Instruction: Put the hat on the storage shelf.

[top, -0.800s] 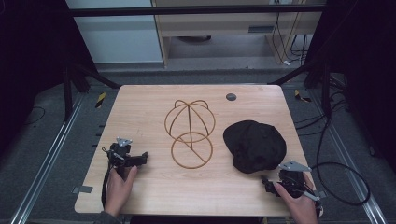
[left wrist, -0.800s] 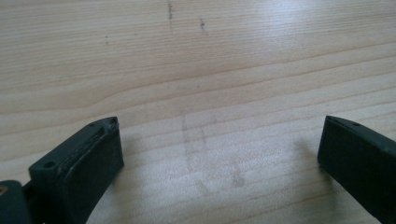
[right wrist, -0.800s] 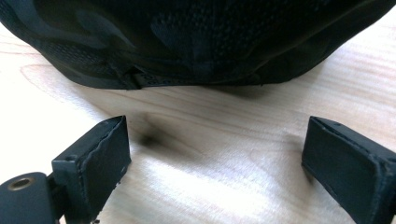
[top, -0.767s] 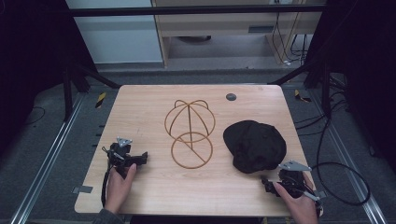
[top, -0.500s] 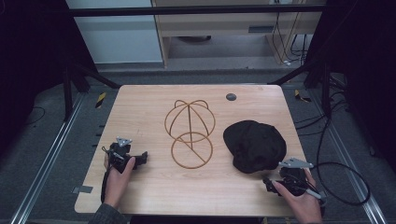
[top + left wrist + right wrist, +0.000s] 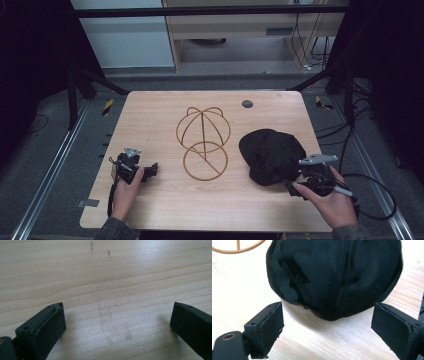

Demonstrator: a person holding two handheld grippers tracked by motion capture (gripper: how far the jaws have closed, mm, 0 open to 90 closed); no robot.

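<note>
Wooden table (image 6: 150, 115) seen from above. Near its middle, a wire hat stand (image 6: 203, 141). Just right of it, a black cap (image 6: 270, 152), lying flat. Right gripper (image 6: 295, 187) close by the cap's near edge. Left gripper (image 6: 150, 170) low at left, well apart from the stand.

Lab-like recording bay: wooden table (image 6: 150, 115) in a dark metal frame (image 6: 210, 11), cables (image 6: 305, 55) beyond the grippers.

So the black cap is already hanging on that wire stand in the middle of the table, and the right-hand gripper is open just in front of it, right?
Not quite. The black cap lies flat on the table, beside the wire stand, as the high view shows. The right gripper is indeed open just in front of it.
</note>
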